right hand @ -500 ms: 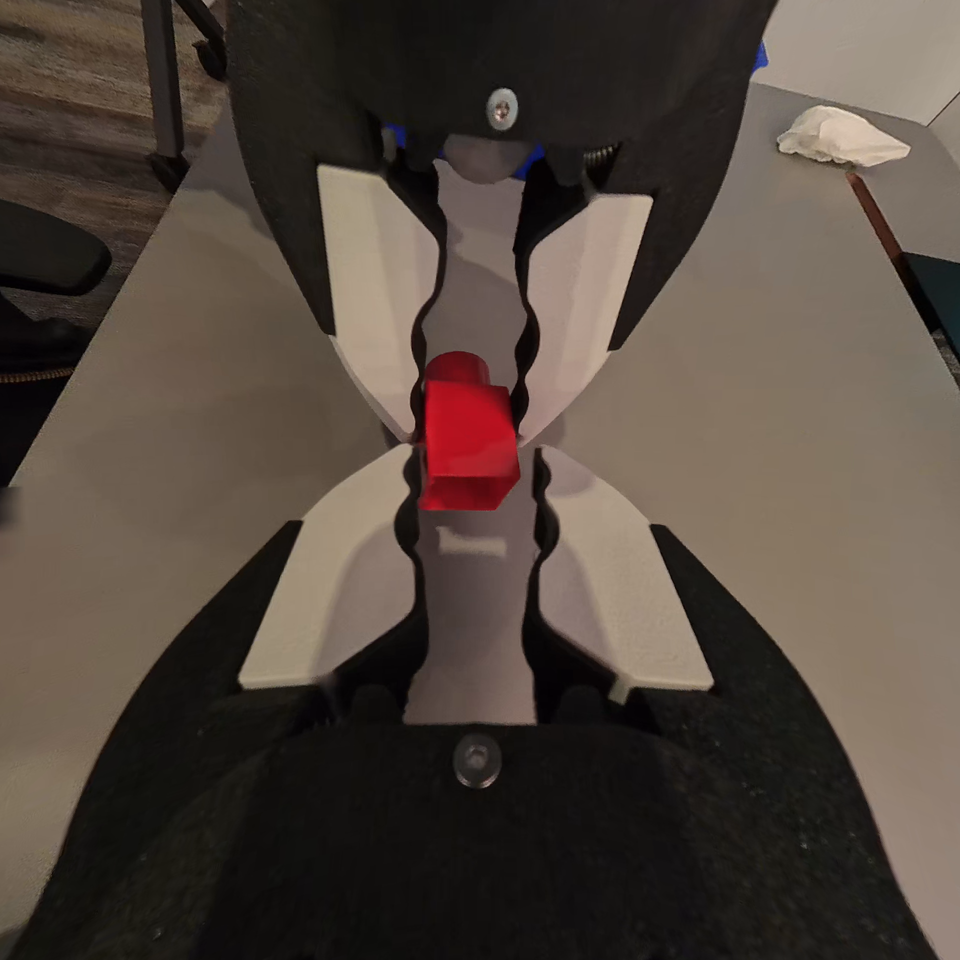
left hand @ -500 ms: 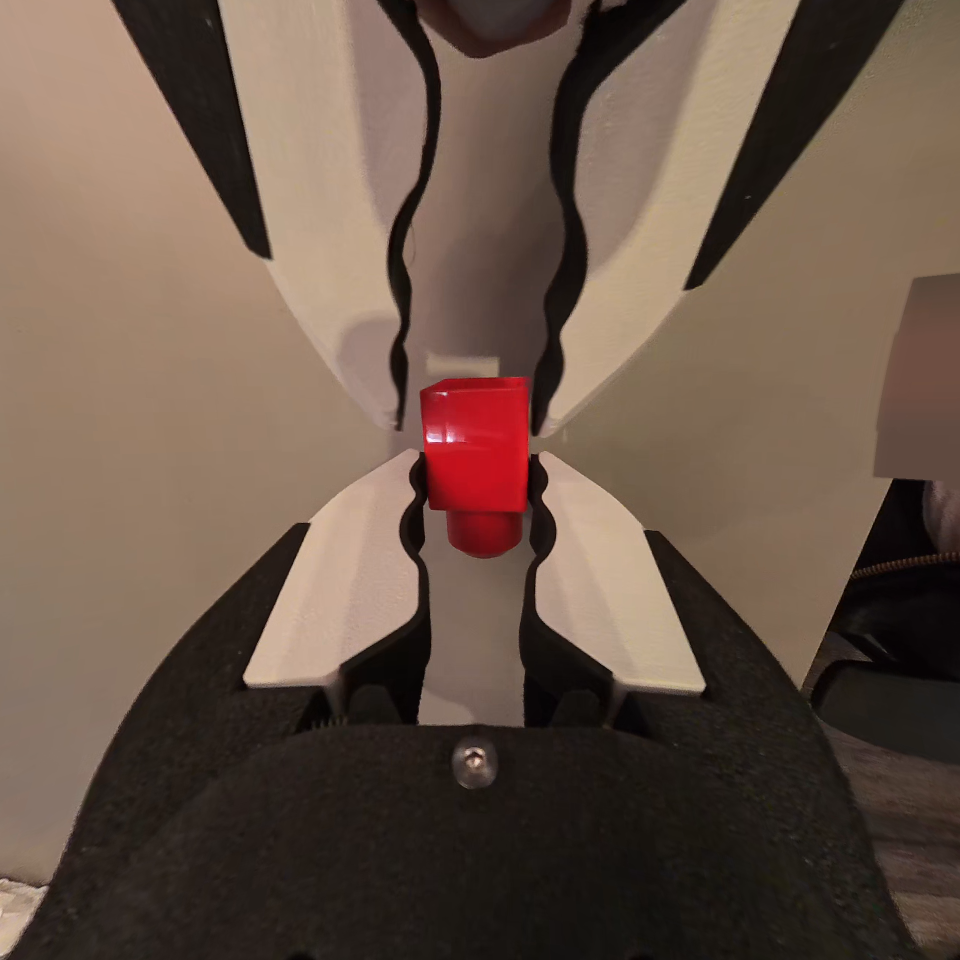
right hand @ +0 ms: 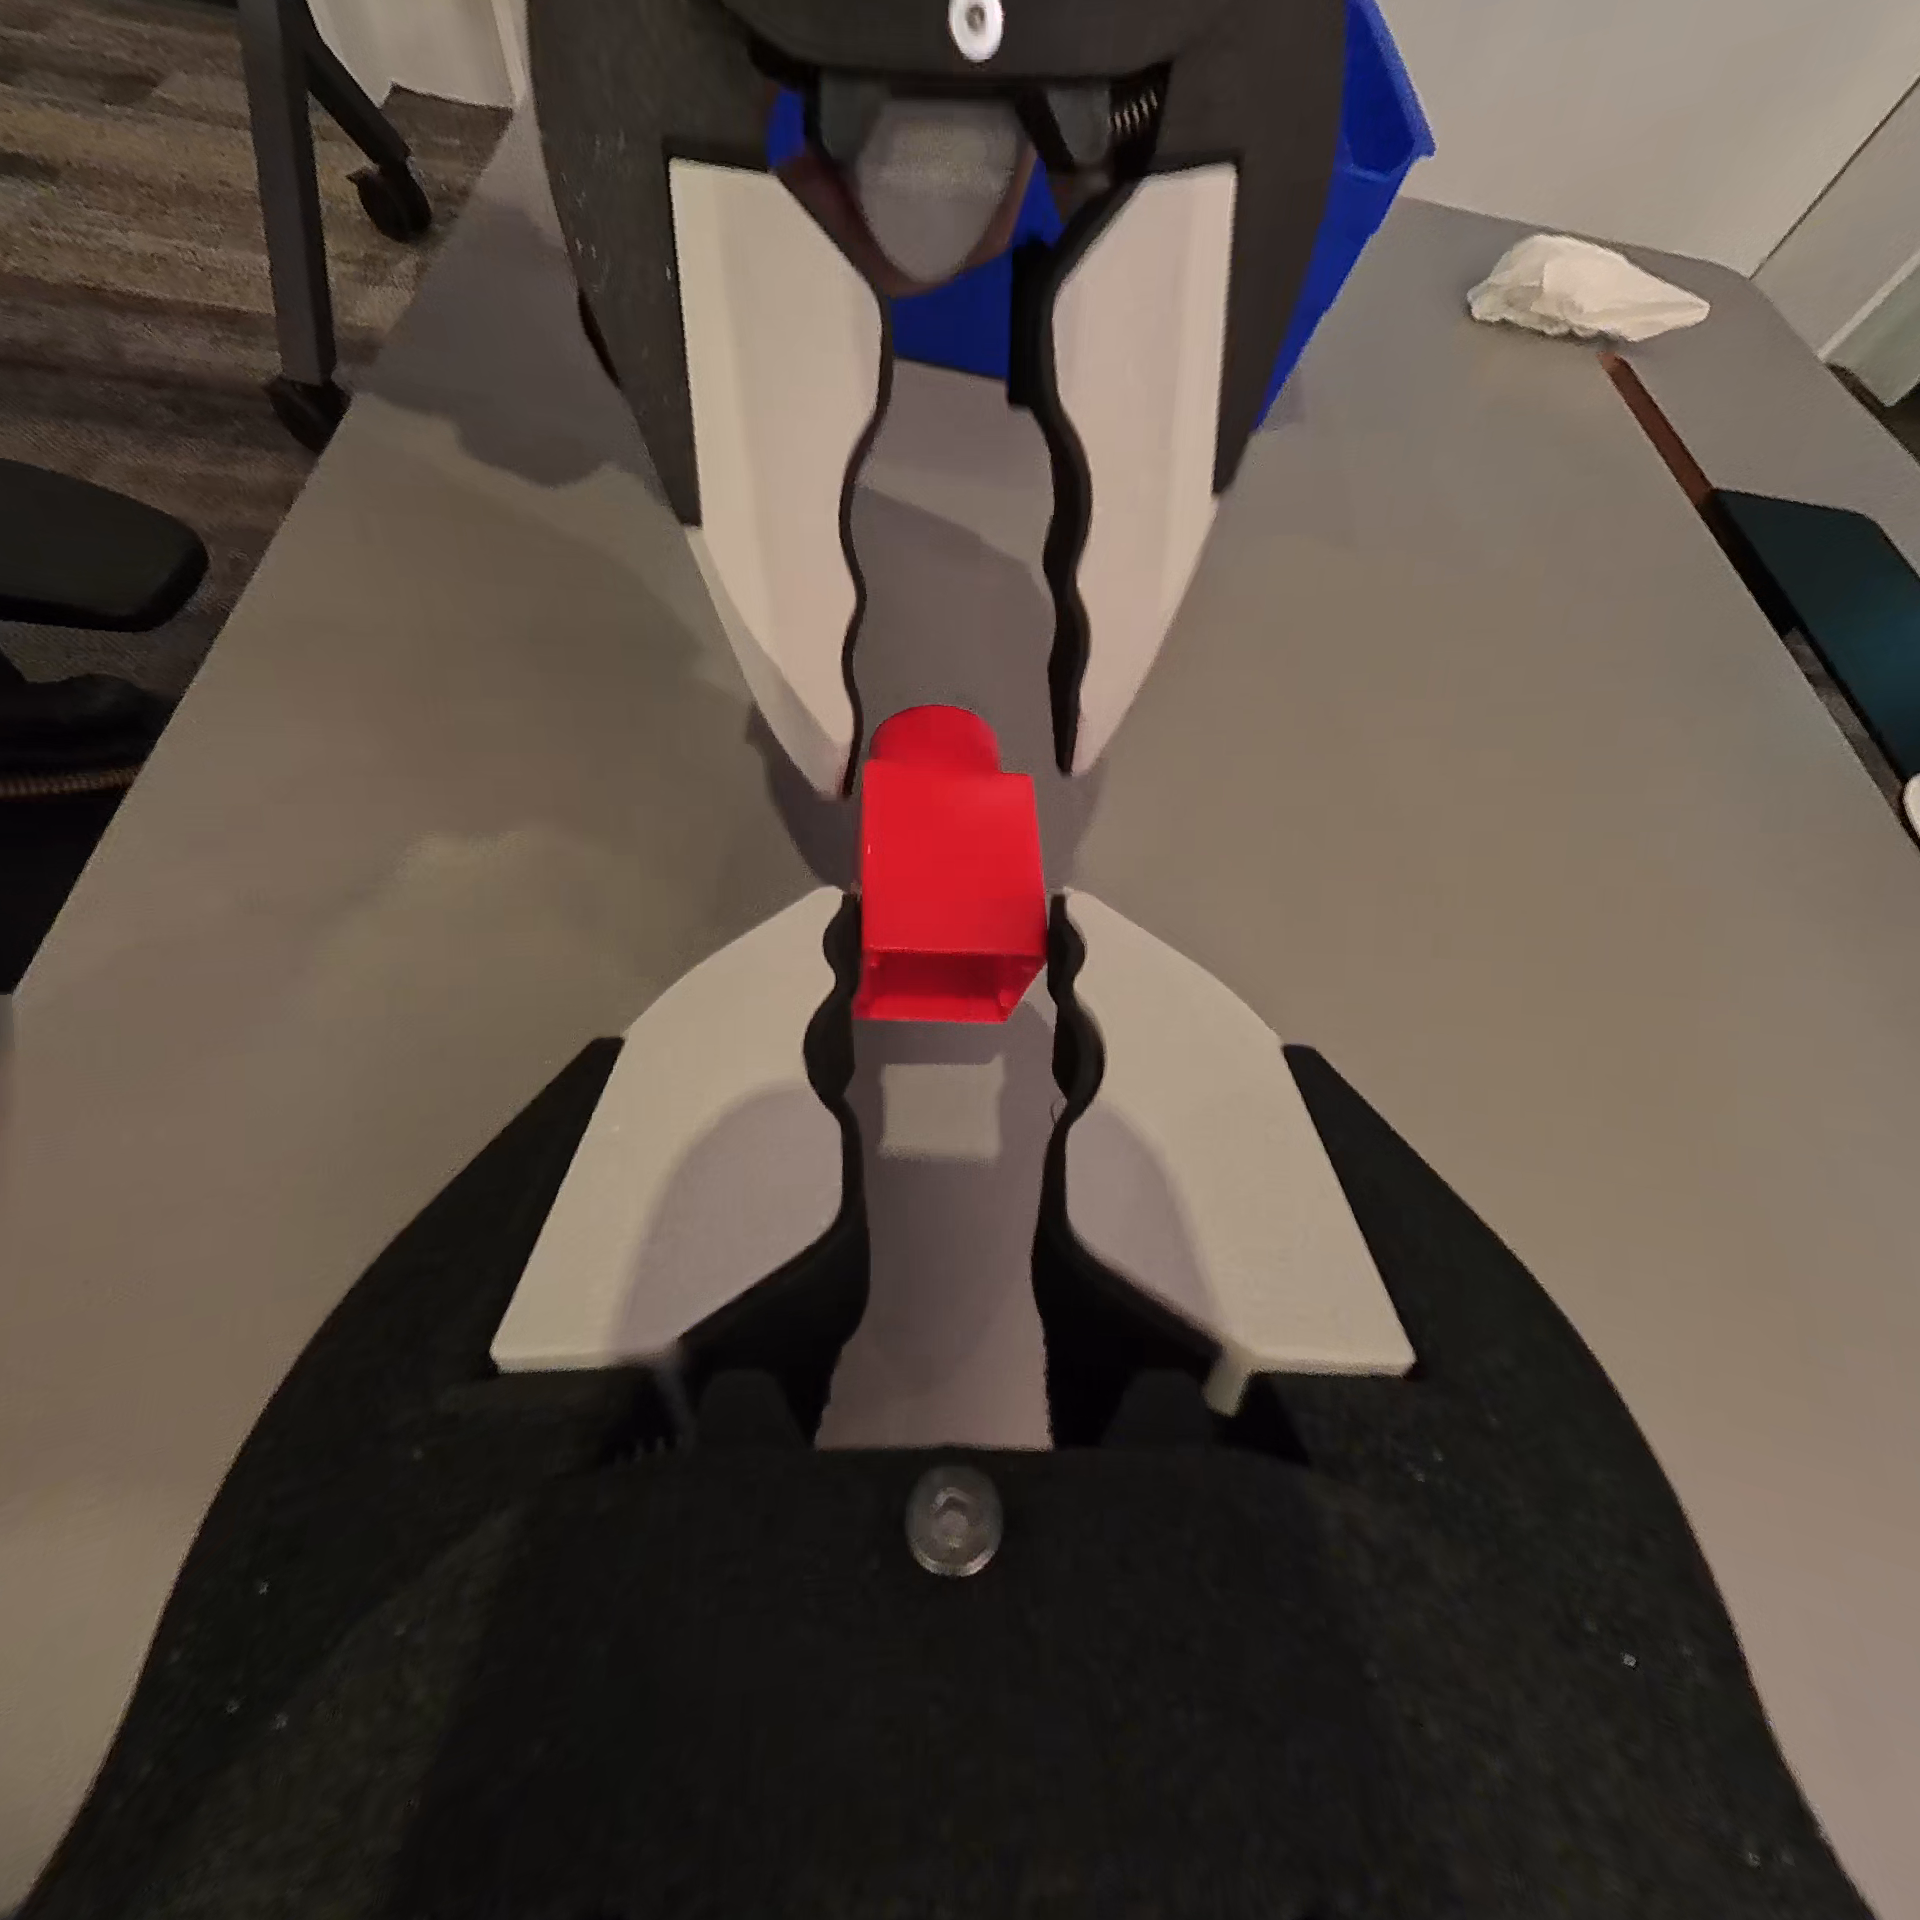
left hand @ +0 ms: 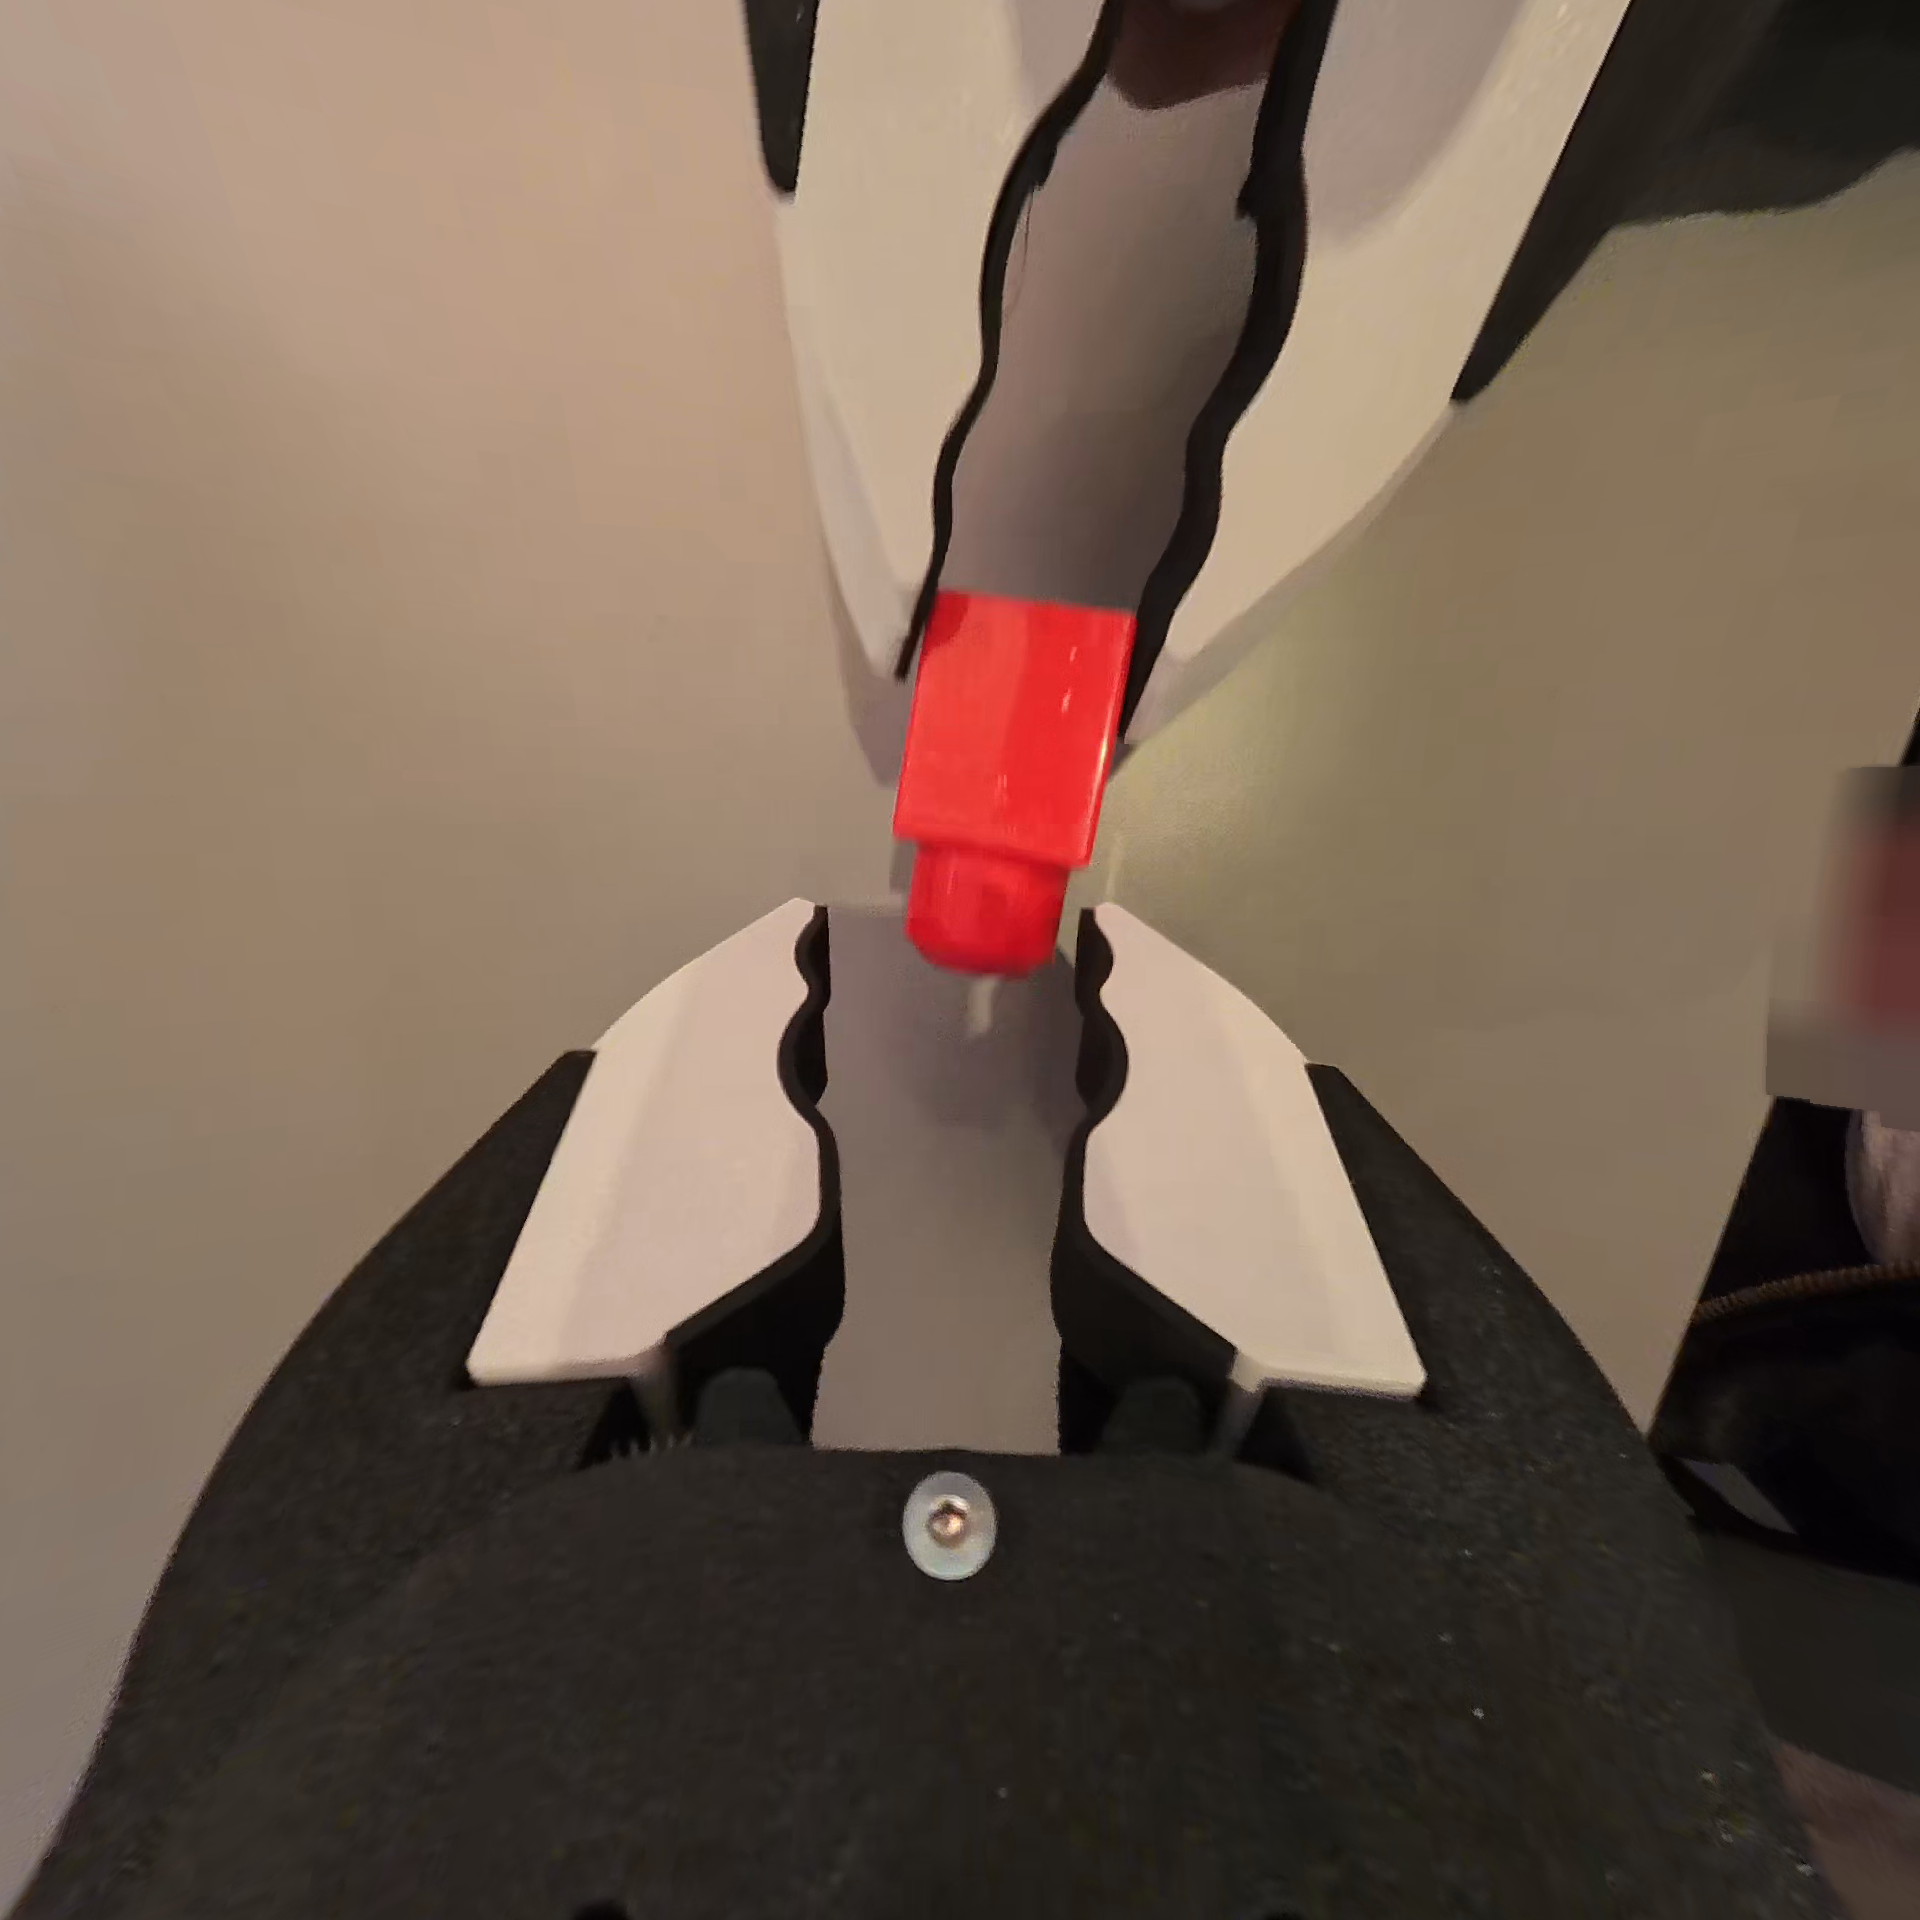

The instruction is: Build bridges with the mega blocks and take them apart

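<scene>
A red one-stud mega block (left hand: 1008, 727) hangs above the grey table (right hand: 1455, 831) between my two grippers, which face each other tip to tip. My right gripper (right hand: 951, 914) is shut on the block's square body (right hand: 951, 883), with the hollow underside towards its camera. It also shows at the top of the left wrist view (left hand: 1023, 686). My left gripper (left hand: 951, 914) stands slightly open. Only the block's stud reaches between its fingertips, without being clamped. It also shows at the top of the right wrist view (right hand: 956, 769).
A blue bin (right hand: 1340, 208) stands on the table behind the left gripper. A crumpled white tissue (right hand: 1579, 301) lies at the far right. A black chair (right hand: 83, 561) and a wheeled leg (right hand: 301, 208) stand off the table's left edge.
The block was clamped between the tips of both grippers. It has slid out of the left gripper's tips and stays in the right gripper. The grippers have drawn apart.
</scene>
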